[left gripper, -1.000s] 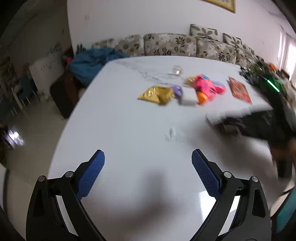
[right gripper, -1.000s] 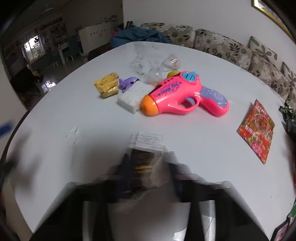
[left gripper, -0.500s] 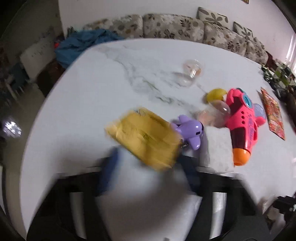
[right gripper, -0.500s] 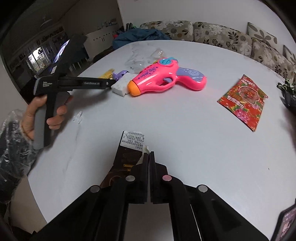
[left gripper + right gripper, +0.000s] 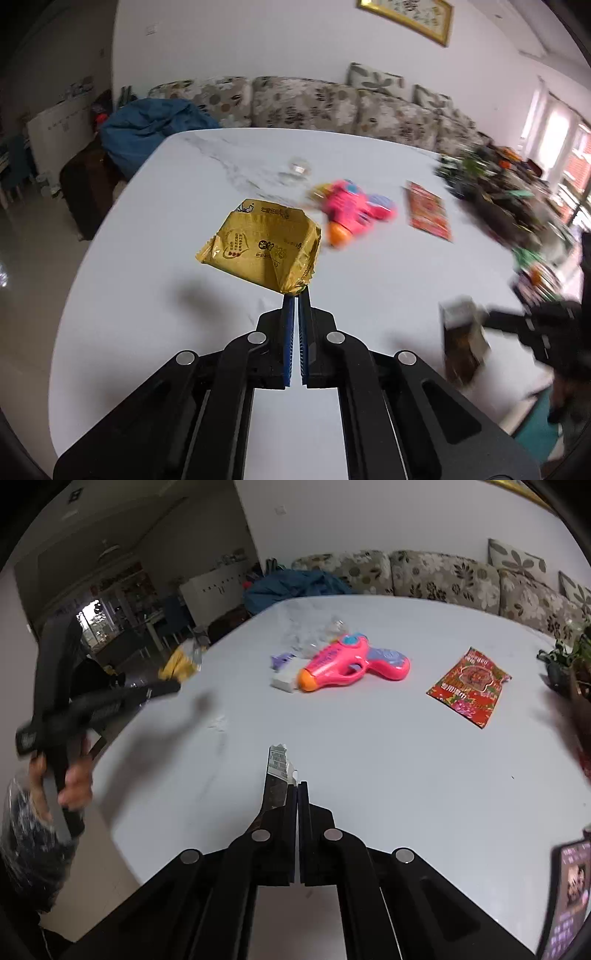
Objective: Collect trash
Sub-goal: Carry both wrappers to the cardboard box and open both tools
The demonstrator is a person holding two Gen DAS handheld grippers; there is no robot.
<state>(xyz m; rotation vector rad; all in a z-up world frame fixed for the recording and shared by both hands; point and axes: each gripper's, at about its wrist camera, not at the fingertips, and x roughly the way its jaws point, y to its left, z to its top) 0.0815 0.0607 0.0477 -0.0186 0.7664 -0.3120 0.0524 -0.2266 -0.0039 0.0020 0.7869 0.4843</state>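
My left gripper (image 5: 296,293) is shut on a corner of a crumpled gold snack wrapper (image 5: 262,245), which hangs lifted above the white table (image 5: 166,229). The right gripper (image 5: 295,784) is shut on a dark brown wrapper with a white label (image 5: 277,775), seen edge-on above the table. In the left wrist view the right gripper (image 5: 480,317) shows blurred at the right with that brown wrapper (image 5: 463,341). In the right wrist view the left gripper (image 5: 170,688) and a hand (image 5: 74,779) show at the left, with the gold wrapper (image 5: 181,662) blurred.
On the table lie a pink toy gun (image 5: 351,662), a white block (image 5: 284,679), a small purple toy (image 5: 281,660), clear plastic pieces (image 5: 325,631), a red patterned packet (image 5: 471,685) and a torn white scrap (image 5: 218,723). A floral sofa (image 5: 314,101) runs behind. A phone (image 5: 569,890) stands at the right.
My left gripper went from wide open to shut on the gold wrapper and lifted it off the table. The right gripper rose and drew back with the brown wrapper held.
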